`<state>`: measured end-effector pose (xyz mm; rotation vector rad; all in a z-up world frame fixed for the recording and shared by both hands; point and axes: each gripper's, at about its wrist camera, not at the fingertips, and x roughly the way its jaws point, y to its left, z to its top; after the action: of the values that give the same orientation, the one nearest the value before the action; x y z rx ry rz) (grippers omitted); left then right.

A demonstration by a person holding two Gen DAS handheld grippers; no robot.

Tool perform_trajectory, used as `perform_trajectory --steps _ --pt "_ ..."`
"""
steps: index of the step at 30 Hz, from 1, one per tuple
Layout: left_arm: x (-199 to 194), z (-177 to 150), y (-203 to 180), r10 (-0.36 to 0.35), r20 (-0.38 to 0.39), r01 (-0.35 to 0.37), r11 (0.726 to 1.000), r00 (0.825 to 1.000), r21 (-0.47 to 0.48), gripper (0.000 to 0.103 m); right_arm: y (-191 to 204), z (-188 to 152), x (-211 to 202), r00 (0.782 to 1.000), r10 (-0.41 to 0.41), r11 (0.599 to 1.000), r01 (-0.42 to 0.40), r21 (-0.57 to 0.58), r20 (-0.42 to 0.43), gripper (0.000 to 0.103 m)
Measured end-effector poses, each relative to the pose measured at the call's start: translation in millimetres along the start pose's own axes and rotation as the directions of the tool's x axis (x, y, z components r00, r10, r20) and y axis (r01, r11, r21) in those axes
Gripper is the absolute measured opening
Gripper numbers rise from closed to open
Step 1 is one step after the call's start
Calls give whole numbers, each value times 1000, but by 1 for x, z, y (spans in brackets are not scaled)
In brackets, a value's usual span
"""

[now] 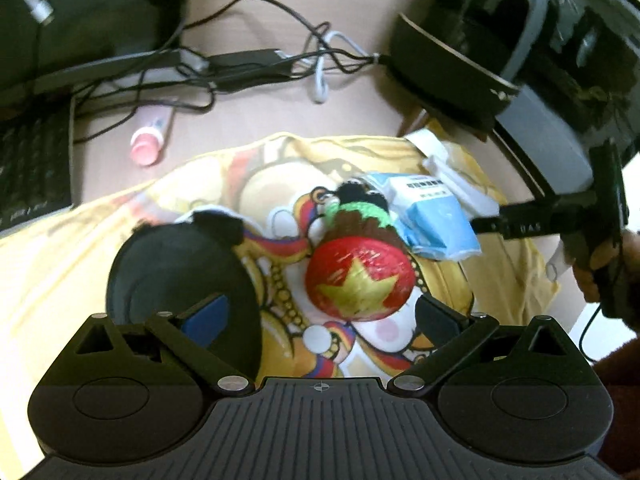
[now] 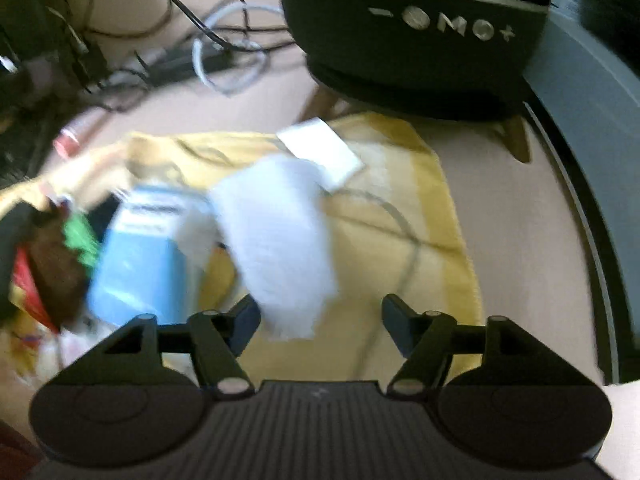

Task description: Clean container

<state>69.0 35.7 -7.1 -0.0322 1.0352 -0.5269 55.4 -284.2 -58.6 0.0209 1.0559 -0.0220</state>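
A round black container point(image 1: 180, 280) lies tilted on a yellow printed cloth point(image 1: 80, 264). My left gripper point(image 1: 320, 318) is open wide, its left finger point(image 1: 204, 316) in front of the container's hollow. A red ball with a gold star point(image 1: 360, 280) sits just beyond the gap, untouched. My right gripper point(image 2: 322, 322) is also open over the cloth point(image 2: 432, 248). A blurred white tissue point(image 2: 280, 240) has its lower end near the left finger point(image 2: 244, 320); the pads do not press on it.
A blue tissue pack point(image 1: 432, 216) point(image 2: 140, 264) and a crocheted brown-and-green toy point(image 1: 360, 216) lie beside the ball. A black speaker point(image 2: 416, 28) stands behind, with tangled cables point(image 1: 256, 64), a pink tube point(image 1: 146, 146), a keyboard point(image 1: 32, 168) and a white card point(image 2: 320, 152).
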Motion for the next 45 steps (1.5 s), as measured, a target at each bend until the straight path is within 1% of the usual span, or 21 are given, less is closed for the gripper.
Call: perform_trajectory --steps 3,5,7,8,9,11,14,17,18,20,22,24,27,30,32,34,36,38,40,43,45 --pt "-8 -3 10 21 25 -21 999 999 -33 102 -2 2 -12 999 -46 999 46 -1 25 72" --pt "-12 -5 17 56 51 -53 997 997 -52 102 -3 6 -28 998 1 999 -3 33 61 73" --pt "-15 -5 20 135 88 -132 990 987 -43 102 1 13 -41 992 94 991 -101 88 88 79" --pt "-15 -5 19 194 105 -193 981 975 -20 102 4 17 -46 984 143 981 -156 120 105 85" --pt "-13 -5 18 246 120 -249 969 962 7 102 11 21 -48 976 187 970 -202 137 115 86" --pt "-3 -3 16 309 128 -321 943 942 87 102 28 28 -51 959 252 952 -269 148 127 86" --pt "17 1 17 357 104 -371 912 928 178 102 66 34 -51 935 338 929 -350 116 109 86" --pt "31 1 15 410 93 -421 878 907 230 102 94 31 -48 881 471 876 -472 103 32 86" --pt "34 0 17 413 79 -420 879 907 225 102 102 30 -45 874 486 871 -485 84 7 86" --pt "40 -1 24 403 42 -403 896 914 187 102 114 31 -36 884 467 884 -465 54 -35 86" --pt "44 -2 31 385 6 -382 914 923 136 102 117 35 -21 890 451 891 -445 94 -61 86" --pt "42 -2 39 355 -10 -354 933 935 68 102 115 42 -4 884 458 883 -440 166 -93 89" --pt "37 -3 45 322 -14 -322 947 947 10 102 113 43 9 893 436 889 -407 212 -113 95" --pt "35 -4 46 311 -11 -311 950 950 -8 102 118 43 10 904 418 900 -399 173 -91 91" --pt "34 -4 46 301 -9 -301 953 954 -15 102 126 40 6 903 419 904 -406 132 -91 87" --pt "34 -4 46 296 -9 -296 955 955 -18 102 136 39 -4 902 419 908 -418 33 -105 83" --pt "34 -4 46 292 -12 -292 956 956 -19 102 153 39 -12 918 381 914 -392 -105 -108 83" --pt "35 -4 48 285 -21 -286 958 958 -29 102 165 36 -20 939 334 912 -345 -224 -86 83" --pt "32 -4 52 285 -27 -286 957 958 -40 102 166 36 -32 944 324 905 -327 -273 -56 84" --pt "20 -4 59 290 -14 -291 953 957 -80 102 139 37 -60 939 342 908 -320 -269 35 93" --pt "9 -4 65 280 -2 -278 952 960 -131 102 113 34 -73 949 285 937 -247 -245 132 93"
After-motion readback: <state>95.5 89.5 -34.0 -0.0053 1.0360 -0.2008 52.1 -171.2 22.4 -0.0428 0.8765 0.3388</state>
